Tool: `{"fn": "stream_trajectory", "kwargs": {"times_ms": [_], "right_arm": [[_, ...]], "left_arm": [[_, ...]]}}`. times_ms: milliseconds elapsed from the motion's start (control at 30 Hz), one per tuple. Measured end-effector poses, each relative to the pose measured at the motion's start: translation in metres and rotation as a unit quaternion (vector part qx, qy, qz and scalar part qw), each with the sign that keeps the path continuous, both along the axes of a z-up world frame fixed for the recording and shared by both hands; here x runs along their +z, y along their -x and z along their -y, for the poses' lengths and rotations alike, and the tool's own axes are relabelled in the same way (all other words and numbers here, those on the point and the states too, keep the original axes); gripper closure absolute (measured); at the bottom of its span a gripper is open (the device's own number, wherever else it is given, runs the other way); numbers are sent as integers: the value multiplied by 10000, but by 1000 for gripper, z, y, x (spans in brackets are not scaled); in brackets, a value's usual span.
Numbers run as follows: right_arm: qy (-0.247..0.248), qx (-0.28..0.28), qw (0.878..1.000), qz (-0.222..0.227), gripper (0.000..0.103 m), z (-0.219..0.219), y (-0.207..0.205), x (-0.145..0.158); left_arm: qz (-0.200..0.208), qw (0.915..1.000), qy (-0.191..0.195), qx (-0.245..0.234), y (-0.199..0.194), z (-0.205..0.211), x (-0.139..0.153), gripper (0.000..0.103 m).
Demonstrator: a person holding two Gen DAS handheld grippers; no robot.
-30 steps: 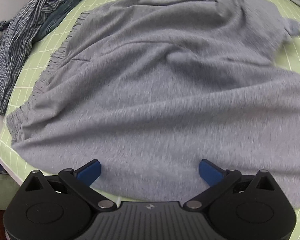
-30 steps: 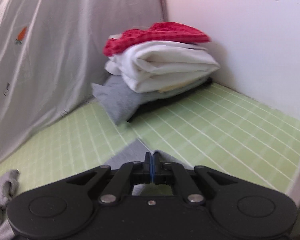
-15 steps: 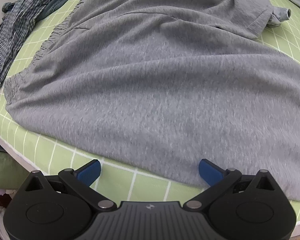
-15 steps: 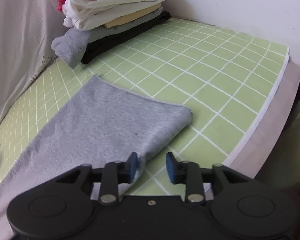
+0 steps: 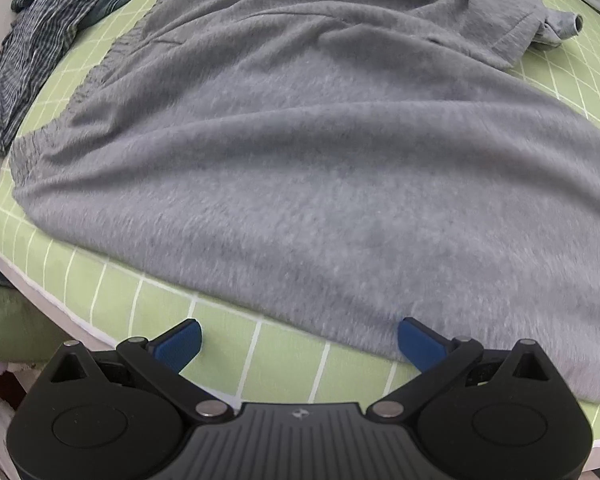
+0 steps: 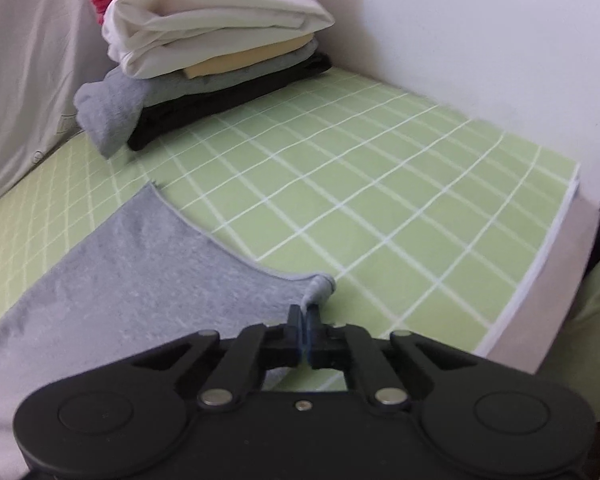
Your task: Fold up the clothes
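In the left wrist view the left gripper [image 5: 299, 344] hangs close over the near edge of the green grid mat [image 5: 228, 356], its blue-padded fingers [image 5: 179, 345] spread wide with nothing between them; one pad sits over bare mat, the other just at the hem of the grey garment [image 5: 320, 168]. That garment, a soft grey knit piece with a gathered elastic band along its left side, lies spread flat across most of the mat, its far end bunched into folds with a small rolled cuff poking out at the upper right. Beyond its left edge a dark plaid shirt [image 5: 32, 40] lies crumpled at the mat's border. In the right wrist view the right gripper [image 6: 305, 322] has its jaws pressed together on a small pinch of the grey garment's corner [image 6: 320, 286], the jaws having just been closing on it; a bunched tip of cloth sticks out just past the fingertips. From that corner the grey cloth runs back and left, lying flat on the mat. Farther on, bare green squares stretch to a stack of folded clothes [image 6: 212, 48] near the white wall [image 6: 480, 40]: black at the bottom, then grey, yellow, white, and red on top. A pale curtain [image 6: 28, 60] hangs to the left of the stack.
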State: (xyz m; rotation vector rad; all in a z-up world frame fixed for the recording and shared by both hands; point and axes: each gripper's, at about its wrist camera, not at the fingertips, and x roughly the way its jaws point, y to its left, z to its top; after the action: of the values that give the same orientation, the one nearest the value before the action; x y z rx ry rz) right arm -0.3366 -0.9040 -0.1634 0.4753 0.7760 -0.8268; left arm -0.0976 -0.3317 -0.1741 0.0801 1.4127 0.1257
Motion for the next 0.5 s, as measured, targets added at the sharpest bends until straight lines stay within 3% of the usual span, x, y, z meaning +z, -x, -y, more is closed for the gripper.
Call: {"fn": "stream_trajectory", "kwargs": {"times_ms": [200, 400, 433, 467, 500], "right_arm": [[190, -396, 9986, -296, 101, 20, 27, 1], [320, -273, 9968, -682, 96, 11, 19, -1], [391, -245, 9961, -747, 88, 7, 16, 0], [473, -217, 9954, -807, 71, 2, 11, 2], [594, -198, 9943, -867, 60, -4, 6, 4]], "left_arm": [[-108, 9995, 271, 128, 12, -9, -3, 0], [-137, 9985, 467, 231, 19, -19, -5, 0], [-119, 9987, 443, 204, 20, -20, -5, 0], [-79, 9990, 404, 162, 21, -21, -3, 0], [-7, 9989, 431, 160, 23, -24, 0, 0]]}}
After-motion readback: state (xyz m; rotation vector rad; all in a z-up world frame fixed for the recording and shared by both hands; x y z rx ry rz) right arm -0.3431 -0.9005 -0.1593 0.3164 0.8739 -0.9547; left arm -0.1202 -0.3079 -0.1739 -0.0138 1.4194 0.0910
